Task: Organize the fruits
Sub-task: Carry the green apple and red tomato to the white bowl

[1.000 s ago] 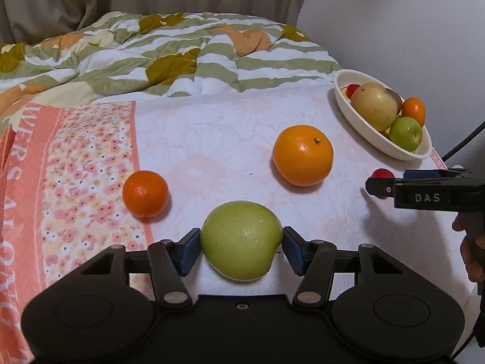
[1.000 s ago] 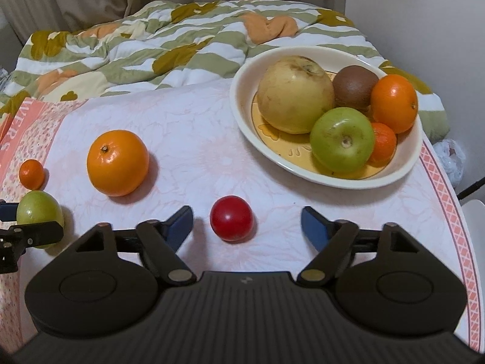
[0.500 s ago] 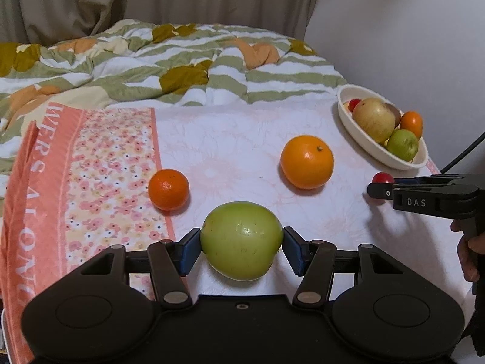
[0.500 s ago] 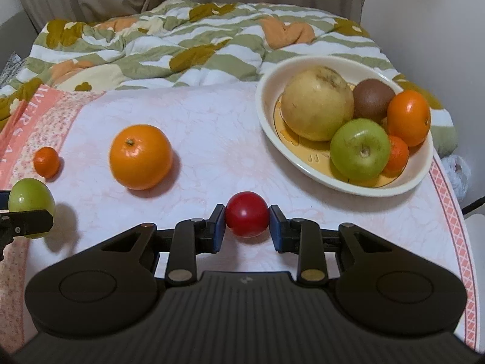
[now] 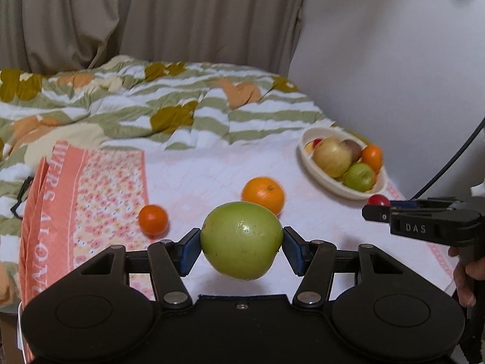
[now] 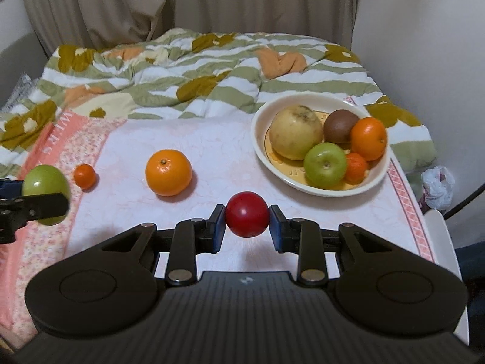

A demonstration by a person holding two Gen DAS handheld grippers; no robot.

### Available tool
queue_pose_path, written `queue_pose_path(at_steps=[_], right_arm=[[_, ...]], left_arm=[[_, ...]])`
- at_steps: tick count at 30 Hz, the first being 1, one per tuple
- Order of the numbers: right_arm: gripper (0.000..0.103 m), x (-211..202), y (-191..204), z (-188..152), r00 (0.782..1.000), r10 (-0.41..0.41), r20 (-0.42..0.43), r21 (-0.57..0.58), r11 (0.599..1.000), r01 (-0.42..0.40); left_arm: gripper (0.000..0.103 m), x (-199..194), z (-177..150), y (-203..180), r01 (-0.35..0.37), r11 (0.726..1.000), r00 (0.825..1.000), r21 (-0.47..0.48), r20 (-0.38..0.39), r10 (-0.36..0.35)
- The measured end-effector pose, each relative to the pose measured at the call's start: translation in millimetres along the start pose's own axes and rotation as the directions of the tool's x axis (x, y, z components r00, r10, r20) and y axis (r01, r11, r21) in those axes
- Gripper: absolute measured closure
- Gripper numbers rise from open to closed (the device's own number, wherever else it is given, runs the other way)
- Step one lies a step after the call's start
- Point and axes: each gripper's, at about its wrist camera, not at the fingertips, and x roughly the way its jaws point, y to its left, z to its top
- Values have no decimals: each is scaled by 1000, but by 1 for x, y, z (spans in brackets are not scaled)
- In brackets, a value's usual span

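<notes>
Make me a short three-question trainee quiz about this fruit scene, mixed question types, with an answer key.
1. True or false: the left claw is shut on a green apple.
2. The right claw holds: A) an orange, B) a red fruit, C) a kiwi.
3. How many fruits lie loose on the cloth, outside the bowl?

Key: 1 true. 2 B. 3 two: the large orange and the small orange.

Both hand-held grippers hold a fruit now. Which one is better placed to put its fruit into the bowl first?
Probably the right hand-held gripper. Its red fruit sits close to the bowl, while the left hand-held gripper holds the green apple farther away, with the large orange between.
</notes>
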Motion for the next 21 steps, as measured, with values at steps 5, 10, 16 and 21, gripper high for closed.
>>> queue_pose_path(at_steps=[5, 10, 16, 21], right_arm=[[57, -32, -14, 0, 999, 8, 40, -4, 1000, -8], [57, -62, -39, 5, 994, 35, 100, -46, 998, -31], [57, -79, -80, 21, 986, 95, 138, -131, 988, -77], [57, -80, -115, 38, 976, 134, 169, -206, 974, -98]], left_arm=[[41, -14, 8, -28, 4, 1000, 999, 17, 42, -5], [41, -23, 15, -62, -8, 1000, 996, 17, 84, 7], [41, -22, 28, -108, -57, 998, 989, -19, 133, 59], [41, -10, 42, -143, -78, 995, 984, -57, 157, 86]])
